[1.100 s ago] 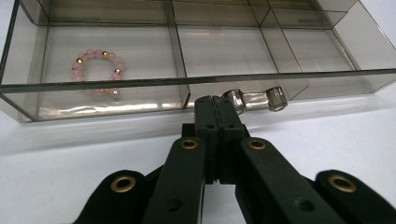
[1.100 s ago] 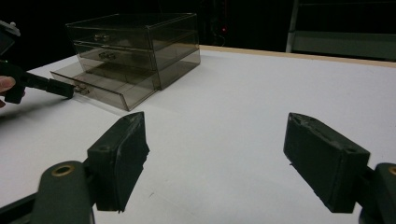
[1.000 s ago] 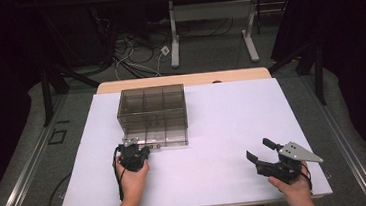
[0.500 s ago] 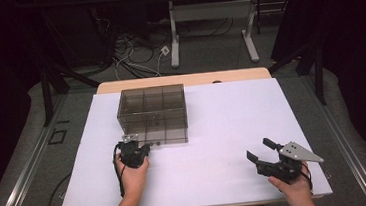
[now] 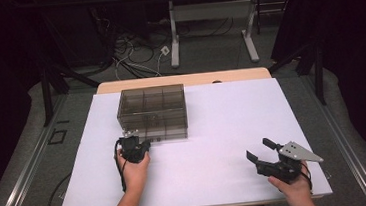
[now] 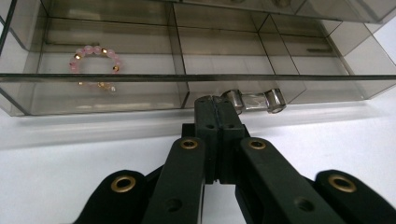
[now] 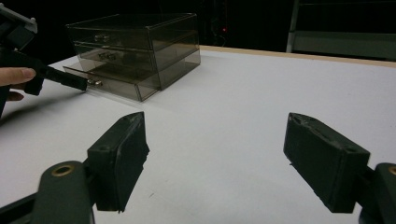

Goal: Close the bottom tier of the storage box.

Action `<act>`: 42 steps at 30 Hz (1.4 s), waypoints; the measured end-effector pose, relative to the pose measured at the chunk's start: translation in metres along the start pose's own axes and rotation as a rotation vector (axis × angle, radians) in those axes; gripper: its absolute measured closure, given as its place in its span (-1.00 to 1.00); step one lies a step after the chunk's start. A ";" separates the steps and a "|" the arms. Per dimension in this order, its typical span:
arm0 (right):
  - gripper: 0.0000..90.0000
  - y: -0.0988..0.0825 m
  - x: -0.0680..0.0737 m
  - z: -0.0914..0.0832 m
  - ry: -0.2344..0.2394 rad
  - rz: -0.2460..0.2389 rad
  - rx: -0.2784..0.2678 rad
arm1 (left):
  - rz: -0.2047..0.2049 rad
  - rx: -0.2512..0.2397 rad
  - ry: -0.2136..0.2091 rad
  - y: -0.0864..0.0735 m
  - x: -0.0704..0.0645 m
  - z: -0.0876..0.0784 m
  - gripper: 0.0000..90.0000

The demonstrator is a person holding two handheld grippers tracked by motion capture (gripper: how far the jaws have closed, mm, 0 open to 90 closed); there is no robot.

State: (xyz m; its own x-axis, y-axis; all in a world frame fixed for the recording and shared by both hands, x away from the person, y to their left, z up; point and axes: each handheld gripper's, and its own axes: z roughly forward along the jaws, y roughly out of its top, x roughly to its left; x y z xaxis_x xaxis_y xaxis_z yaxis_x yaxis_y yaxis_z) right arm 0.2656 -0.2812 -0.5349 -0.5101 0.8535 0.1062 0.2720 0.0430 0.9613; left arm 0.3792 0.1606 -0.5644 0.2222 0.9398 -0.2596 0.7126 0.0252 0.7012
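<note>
Left claw (image 6: 215, 105), jaws together, grips the clear handle (image 6: 254, 100) of the drawer (image 6: 93, 93), pulled partly out of the box (image 5: 152, 113) toward the person; handle's long axis along drawer front. Right claw (image 5: 263, 148) gapes empty on the tabletop (image 5: 223, 124).

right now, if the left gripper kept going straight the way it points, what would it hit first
The left gripper, shut, would probably meet the front of the smoky clear plastic drawer first, just left of its clear handle.

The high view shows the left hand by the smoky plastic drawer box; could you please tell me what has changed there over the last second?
Nothing has visibly changed: the left claw remains shut at the clear handle of the bottom drawer, and the right claw stays open over the table.
</note>
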 end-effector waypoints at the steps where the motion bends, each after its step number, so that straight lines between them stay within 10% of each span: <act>1: -0.53 0.000 0.000 0.000 0.001 -0.003 0.006 | 0.004 -0.004 0.002 0.001 0.000 0.001 1.00; 42: -0.53 0.000 0.000 0.000 0.001 0.000 0.007 | -0.015 -0.030 0.055 0.021 0.007 0.020 1.00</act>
State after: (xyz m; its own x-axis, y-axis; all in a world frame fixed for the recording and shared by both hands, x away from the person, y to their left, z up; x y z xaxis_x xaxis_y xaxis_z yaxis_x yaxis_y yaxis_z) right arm 0.2652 -0.2810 -0.5351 -0.5108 0.8531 0.1059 0.2775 0.0470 0.9596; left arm 0.4087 0.1611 -0.5650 0.1742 0.9565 -0.2339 0.6954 0.0487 0.7170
